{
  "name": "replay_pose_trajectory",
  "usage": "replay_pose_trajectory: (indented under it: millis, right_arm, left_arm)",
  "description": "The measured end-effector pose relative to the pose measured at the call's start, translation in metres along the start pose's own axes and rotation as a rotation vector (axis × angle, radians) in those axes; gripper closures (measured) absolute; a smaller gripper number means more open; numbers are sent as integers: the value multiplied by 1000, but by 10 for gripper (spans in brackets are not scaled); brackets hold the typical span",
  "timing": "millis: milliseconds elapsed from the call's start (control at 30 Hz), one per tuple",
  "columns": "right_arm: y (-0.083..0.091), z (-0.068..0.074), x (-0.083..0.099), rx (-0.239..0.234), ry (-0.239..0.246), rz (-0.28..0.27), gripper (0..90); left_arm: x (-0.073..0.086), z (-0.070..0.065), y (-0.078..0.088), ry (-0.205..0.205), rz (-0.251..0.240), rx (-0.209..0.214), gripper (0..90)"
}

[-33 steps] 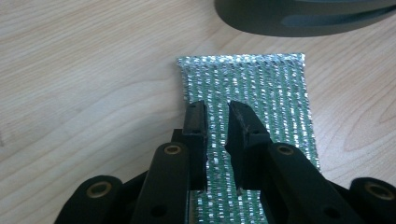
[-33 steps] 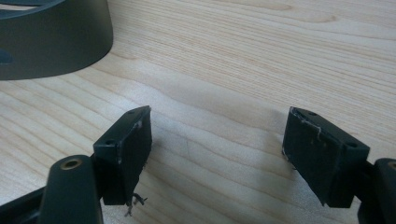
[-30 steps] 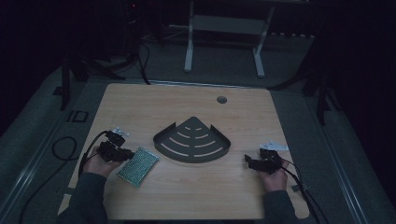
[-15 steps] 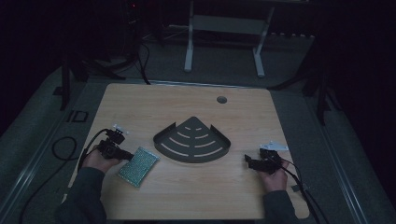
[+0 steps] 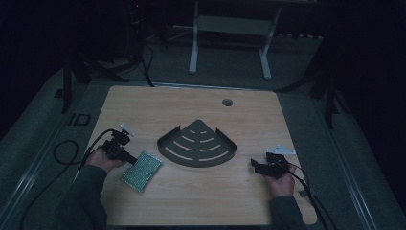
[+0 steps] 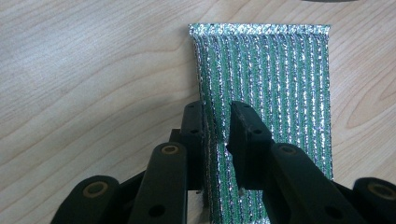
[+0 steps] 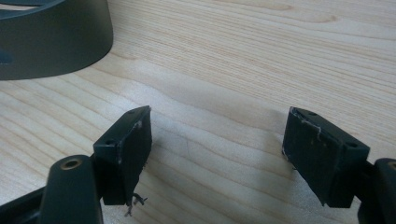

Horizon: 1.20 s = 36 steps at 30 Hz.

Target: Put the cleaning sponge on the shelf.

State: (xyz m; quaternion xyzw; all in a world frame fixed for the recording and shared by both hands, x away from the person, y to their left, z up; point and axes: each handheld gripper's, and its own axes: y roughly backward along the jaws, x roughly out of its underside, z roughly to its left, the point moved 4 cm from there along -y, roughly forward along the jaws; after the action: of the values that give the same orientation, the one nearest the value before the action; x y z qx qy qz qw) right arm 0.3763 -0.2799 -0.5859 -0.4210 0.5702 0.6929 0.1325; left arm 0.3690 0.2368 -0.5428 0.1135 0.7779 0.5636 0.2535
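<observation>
Wooden counter [image 5: 191,201] in a dim room, left claw [image 6: 215,126] pinching the edge of a green scouring pad [image 6: 275,88], right claw [image 7: 217,144] spread wide, dark corner rack [image 5: 197,143] between them.

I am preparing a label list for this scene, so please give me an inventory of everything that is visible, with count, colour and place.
Scouring pad: one, green with silver stripes, lying on the table at its near left, its edge between the left gripper's jaws.
Corner shelf tray: one, dark grey, fan-shaped with curved slots, at the table's centre.
Table: one, light wood, with a round cable hole near the far edge.
Desk frame: one, white legs, on the floor behind the table.
Left gripper: one, black, closed on the pad's edge, held in the left hand.
Right gripper: one, black, jaws wide apart over bare wood, held in the right hand.
</observation>
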Motion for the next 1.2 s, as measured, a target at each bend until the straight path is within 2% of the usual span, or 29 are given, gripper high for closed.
replay_pose_trajectory:
  millis: [233, 500, 700, 933, 1067, 1133, 1200]
  right_arm:
    - [0, 0, 0, 0, 0, 0, 234]
    - [0, 0, 0, 0, 0, 0, 234]
    - [0, 0, 0, 0, 0, 0, 234]
    - [0, 0, 0, 0, 0, 0, 233]
    - [0, 0, 0, 0, 0, 0, 234]
    - [0, 0, 0, 0, 1, 0, 234]
    - [0, 0, 0, 0, 0, 0, 234]
  left_arm:
    - [-3, 1, -1, -1, 24, 10, 768]
    - [-4, 2, -9, -1, 56, 16, 770]
    - [-4, 5, -12, 18, 66, 45, 773]
    - [-5, 7, -12, 38, 75, 77, 831]
    - [-6, 6, -12, 30, 92, 68, 889]
    - [-8, 4, -11, 11, 107, 46, 895]
    - [-9, 3, -11, 8, 112, 45, 899]
